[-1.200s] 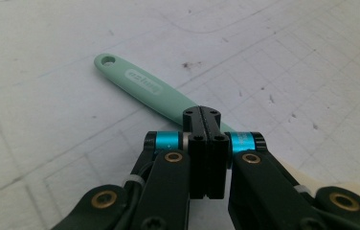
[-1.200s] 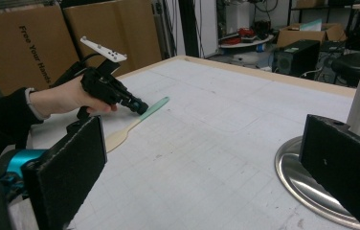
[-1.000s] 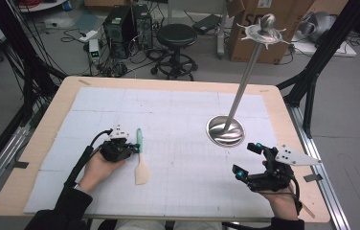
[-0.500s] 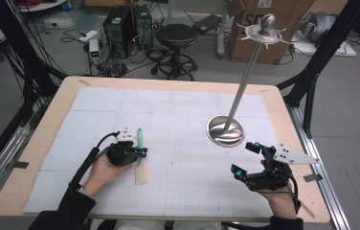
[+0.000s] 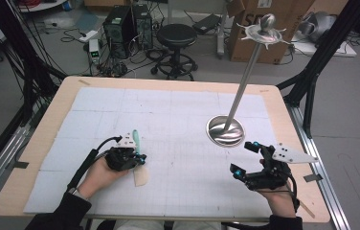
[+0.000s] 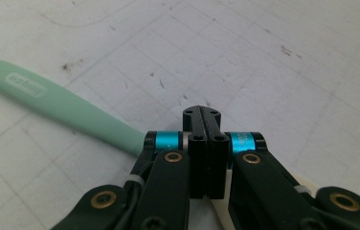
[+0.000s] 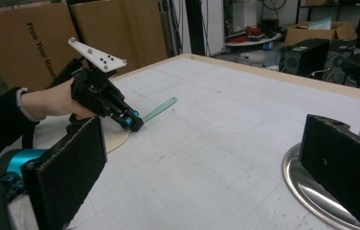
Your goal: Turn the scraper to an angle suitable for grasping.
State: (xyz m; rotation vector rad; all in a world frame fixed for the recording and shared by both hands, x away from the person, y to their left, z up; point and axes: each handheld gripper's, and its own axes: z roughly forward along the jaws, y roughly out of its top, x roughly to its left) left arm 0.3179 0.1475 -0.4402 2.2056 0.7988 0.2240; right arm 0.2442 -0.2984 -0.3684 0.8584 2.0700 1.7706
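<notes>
A black stool and computer towers stand top centre on grey floor; cardboard boxes upper right.

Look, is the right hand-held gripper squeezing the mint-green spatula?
No, the right hand-held gripper stands open and empty, far from the mint-green spatula with the cream blade.

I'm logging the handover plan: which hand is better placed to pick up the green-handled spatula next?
Left. The left claw sits shut right over the spatula where handle meets blade. The right claw stands open far across the table beside the metal stand's base.
</notes>
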